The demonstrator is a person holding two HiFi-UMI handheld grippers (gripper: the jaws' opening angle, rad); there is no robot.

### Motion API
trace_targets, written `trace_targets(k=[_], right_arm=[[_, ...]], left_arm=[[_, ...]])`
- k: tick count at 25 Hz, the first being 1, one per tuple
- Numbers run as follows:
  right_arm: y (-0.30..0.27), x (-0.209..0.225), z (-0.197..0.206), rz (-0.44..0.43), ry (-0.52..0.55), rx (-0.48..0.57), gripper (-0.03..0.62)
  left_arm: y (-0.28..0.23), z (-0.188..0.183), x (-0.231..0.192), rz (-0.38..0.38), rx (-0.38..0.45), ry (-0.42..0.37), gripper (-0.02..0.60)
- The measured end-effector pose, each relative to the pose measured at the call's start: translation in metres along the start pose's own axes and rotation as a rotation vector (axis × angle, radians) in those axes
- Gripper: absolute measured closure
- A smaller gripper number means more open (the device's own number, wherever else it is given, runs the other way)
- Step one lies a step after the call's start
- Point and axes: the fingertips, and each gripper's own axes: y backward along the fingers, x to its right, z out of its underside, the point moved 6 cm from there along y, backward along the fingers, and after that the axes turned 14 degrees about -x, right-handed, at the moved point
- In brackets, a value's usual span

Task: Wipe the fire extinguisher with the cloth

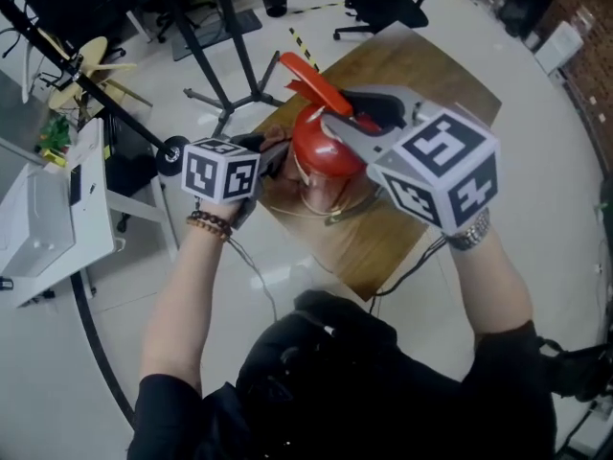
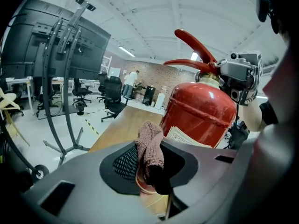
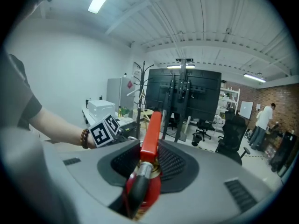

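A red fire extinguisher [image 1: 321, 151] stands upright on a wooden table [image 1: 431, 75], its red lever [image 1: 308, 77] pointing to the far left. My left gripper [image 1: 276, 157] sits against its left side, shut on a brown knitted cloth [image 2: 150, 146]. The cloth stands up between the jaws, just short of the red tank [image 2: 201, 111] and its paper label [image 2: 184, 136]. My right gripper [image 1: 369, 115] reaches in from the right and is shut round the extinguisher's neck [image 3: 148, 171] below the lever [image 3: 152, 132]. The black hose [image 3: 135, 195] runs toward the camera.
A black monitor stand on wheeled legs [image 1: 225, 84] stands on the floor left of the table. A white desk [image 1: 57, 218] is at the far left. Office chairs [image 1: 383, 3] sit beyond the table. A cable [image 1: 407, 271] hangs off the table's near edge.
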Motion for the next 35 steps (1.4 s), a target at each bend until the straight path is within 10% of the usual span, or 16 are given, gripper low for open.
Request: trace_targets(k=[35], right_arm=[[-0.007,-0.007,-0.003,0.139,-0.272,-0.173,0.473]], left_arm=[[-0.112,0.06,-0.04,0.063,-0.326,-0.241,0.491]])
